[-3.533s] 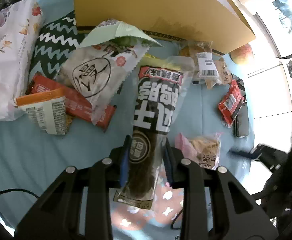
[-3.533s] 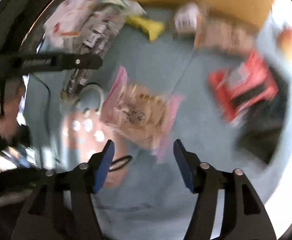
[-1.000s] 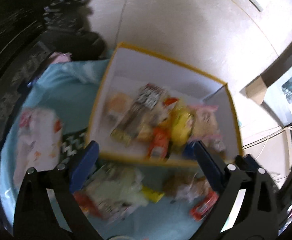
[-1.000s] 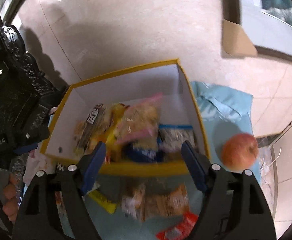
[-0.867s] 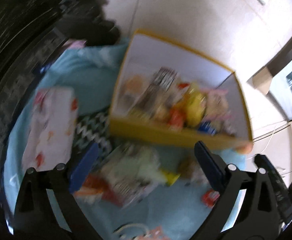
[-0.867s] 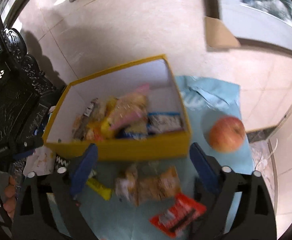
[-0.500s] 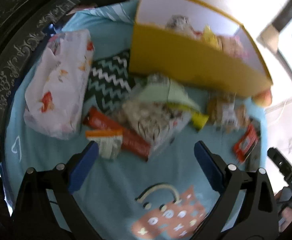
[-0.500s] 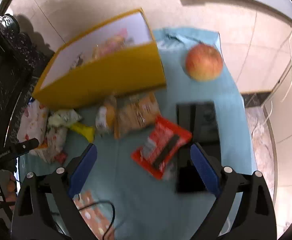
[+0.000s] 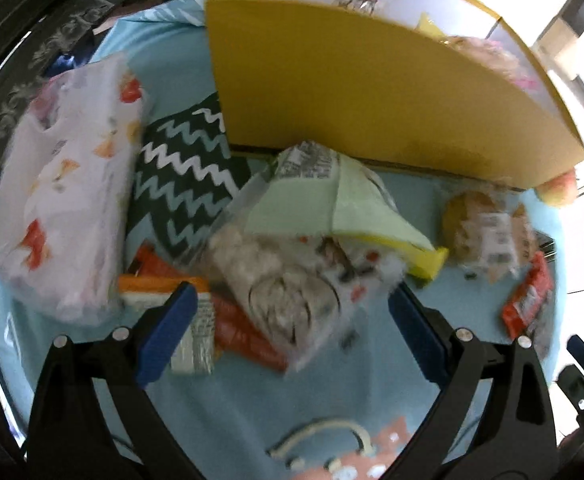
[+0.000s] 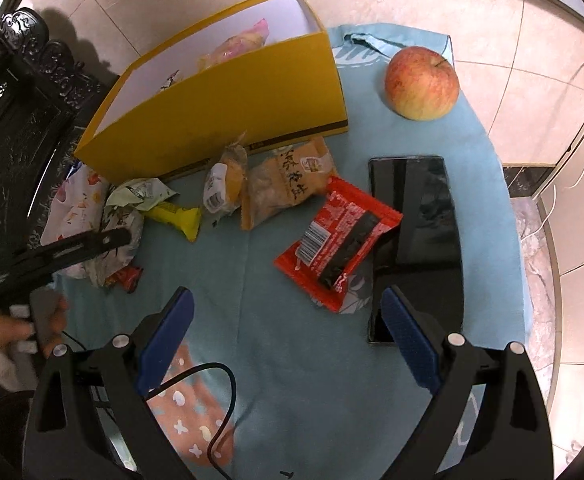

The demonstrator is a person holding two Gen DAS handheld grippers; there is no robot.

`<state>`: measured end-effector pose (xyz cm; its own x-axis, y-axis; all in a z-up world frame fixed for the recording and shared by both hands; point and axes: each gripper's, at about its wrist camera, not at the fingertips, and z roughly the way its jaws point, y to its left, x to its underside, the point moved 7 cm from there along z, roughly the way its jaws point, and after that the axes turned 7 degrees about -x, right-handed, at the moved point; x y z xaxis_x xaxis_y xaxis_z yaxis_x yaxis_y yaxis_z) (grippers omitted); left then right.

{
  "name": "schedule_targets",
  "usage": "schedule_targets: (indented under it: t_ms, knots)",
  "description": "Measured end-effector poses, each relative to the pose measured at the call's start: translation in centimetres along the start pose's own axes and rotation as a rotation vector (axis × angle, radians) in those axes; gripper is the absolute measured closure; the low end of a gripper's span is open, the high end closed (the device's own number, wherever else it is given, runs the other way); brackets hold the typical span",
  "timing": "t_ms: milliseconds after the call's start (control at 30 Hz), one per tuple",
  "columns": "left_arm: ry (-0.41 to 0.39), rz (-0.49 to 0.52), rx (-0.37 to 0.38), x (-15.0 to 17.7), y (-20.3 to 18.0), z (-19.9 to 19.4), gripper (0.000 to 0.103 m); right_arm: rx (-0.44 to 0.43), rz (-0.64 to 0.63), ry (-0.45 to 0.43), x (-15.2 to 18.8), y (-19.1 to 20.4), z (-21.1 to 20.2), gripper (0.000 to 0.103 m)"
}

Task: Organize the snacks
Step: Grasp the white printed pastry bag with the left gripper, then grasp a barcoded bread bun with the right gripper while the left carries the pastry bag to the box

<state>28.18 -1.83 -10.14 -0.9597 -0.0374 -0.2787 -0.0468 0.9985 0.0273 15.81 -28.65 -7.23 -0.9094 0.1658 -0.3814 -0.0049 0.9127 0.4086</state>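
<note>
Blue cloth [image 10: 292, 360] over tiled floor [image 10: 371, 0]; both grippers' fingers [image 9: 164, 332] [image 10: 164, 336] spread, empty.

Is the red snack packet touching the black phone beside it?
Touching. The right wrist view shows the red snack packet with its right corner lying over the left edge of the black phone, with no cloth visible between them there.

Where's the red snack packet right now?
In the right wrist view, the red snack packet lies flat on the blue cloth, its right edge overlapping the black phone, just right of the tan pastry packet.
</note>
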Motion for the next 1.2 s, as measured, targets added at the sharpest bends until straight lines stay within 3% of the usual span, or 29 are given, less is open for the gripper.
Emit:
schedule_targets:
  t_ms: [33, 100, 133, 200, 467, 600, 733, 900, 967, 1067, 1133, 1200]
  knots:
    - [-0.001, 0.015, -0.006, -0.4, -0.2, 0.4, 0.012, 0.002, 0.001, 0.002, -0.1, -0.1, 0.2, 0.008]
    - [-0.004, 0.050, -0.054, -0.8, -0.3, 0.8, 0.051, 0.000, 0.005, 0.013, -0.1, -0.2, 0.7, 0.008]
    - [-0.006, 0.063, -0.073, -0.8, -0.2, 0.9, 0.059, -0.012, 0.012, 0.027, -0.2, -0.2, 1.0, 0.008]
    - [0.004, 0.068, -0.040, -0.7, 0.0, 0.6, 0.066, -0.018, 0.018, 0.027, -0.5, -0.3, 1.3, 0.008]
    - [0.003, 0.030, 0.102, 2.5, 1.8, -3.5, 0.069, -0.015, -0.026, -0.006, -3.4, 0.1, 2.2, 0.008]
    - [-0.007, 0.025, 0.125, 3.0, 2.6, -4.8, 0.068, -0.026, -0.017, -0.013, -4.8, 0.6, 3.0, 0.008]
    - [-0.003, 0.000, 0.130, 3.2, 2.9, -5.0, 0.068, -0.063, -0.107, -0.018, -5.9, 3.8, 4.5, 0.009]
    - [0.005, 0.012, 0.131, 3.6, 2.3, -4.3, 0.068, -0.012, -0.171, 0.013, -7.8, 6.3, 8.6, 0.021]
    - [0.010, 0.012, 0.132, 3.4, 2.3, -3.9, 0.068, 0.013, -0.180, 0.048, -8.1, 6.6, 10.4, 0.036]
    - [0.009, 0.013, 0.131, 3.1, 2.1, -3.7, 0.068, 0.059, -0.234, 0.096, -8.0, 6.9, 13.2, 0.050]
    - [0.011, 0.009, 0.134, 3.1, 2.2, -3.7, 0.068, 0.043, -0.247, 0.092, -8.1, 7.1, 13.4, 0.052]
    - [0.005, 0.008, 0.135, 3.0, 2.4, -3.9, 0.068, 0.004, -0.207, 0.092, -8.3, 7.0, 12.4, 0.065]
